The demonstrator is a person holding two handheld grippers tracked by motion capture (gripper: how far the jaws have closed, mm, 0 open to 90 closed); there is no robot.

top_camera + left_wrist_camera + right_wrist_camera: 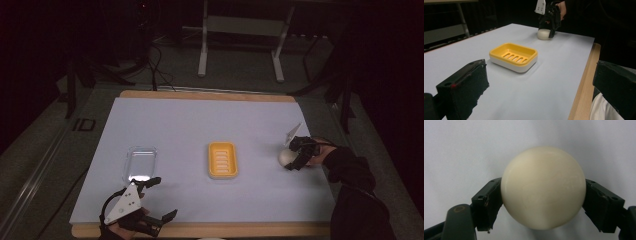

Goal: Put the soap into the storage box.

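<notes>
The right gripper [289, 159] pinches a round cream-white bar of soap [543, 187] on the pale blue table cover [200, 120], right of the yellow slotted soap dish [223, 160], while the left gripper [159, 198] is spread open near the front edge.

Soap dish [223, 160] mid-table; lid [140, 163], probably lid, left of it; soap [286, 156] right.

Wooden table [210, 95] under a pale sheet [200, 120] in a dark room.
The sheet covered nearly all of the table, leaving wood bare along the near and far edges. Beyond the table's far edge stood a grey metal stand [202, 50], with black cables [157, 65] trailing across the floor [235, 70].
</notes>
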